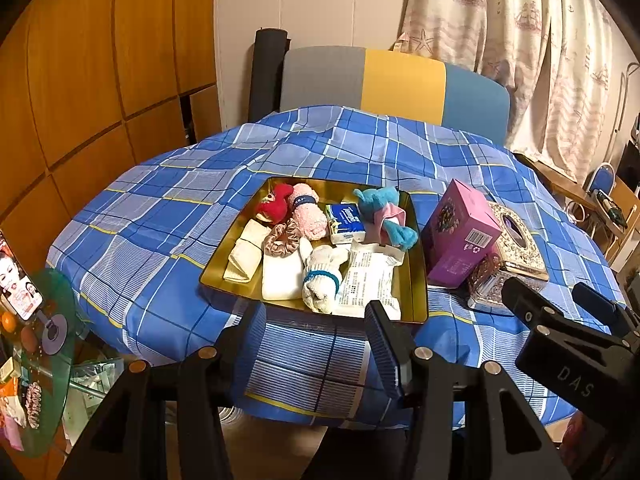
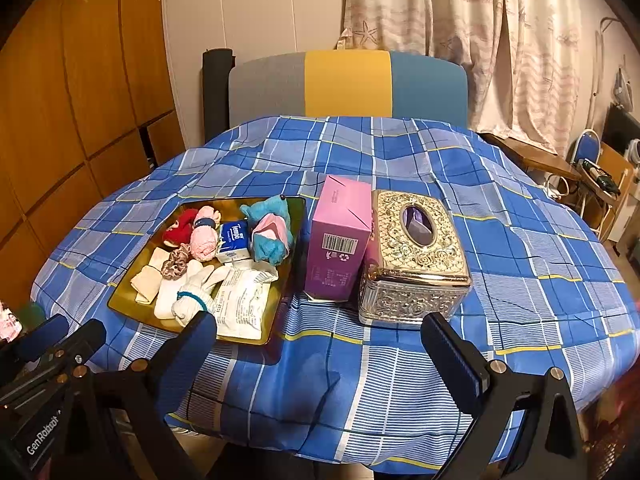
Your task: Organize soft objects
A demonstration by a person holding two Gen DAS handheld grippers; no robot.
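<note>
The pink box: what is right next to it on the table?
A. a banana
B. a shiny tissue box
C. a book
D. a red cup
B: the pink box stands upright against the shiny tissue box on the cloth, with the tray on its other side.

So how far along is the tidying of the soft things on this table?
Nothing looks sorted yet. The soft items, such as the red plush, pink roll, scrunchie and blue cloth, lie jumbled in the gold tray. Nothing is in hand: the left gripper and right gripper are open, short of the tray. The pink box and ornate tissue box stand beside it.
</note>
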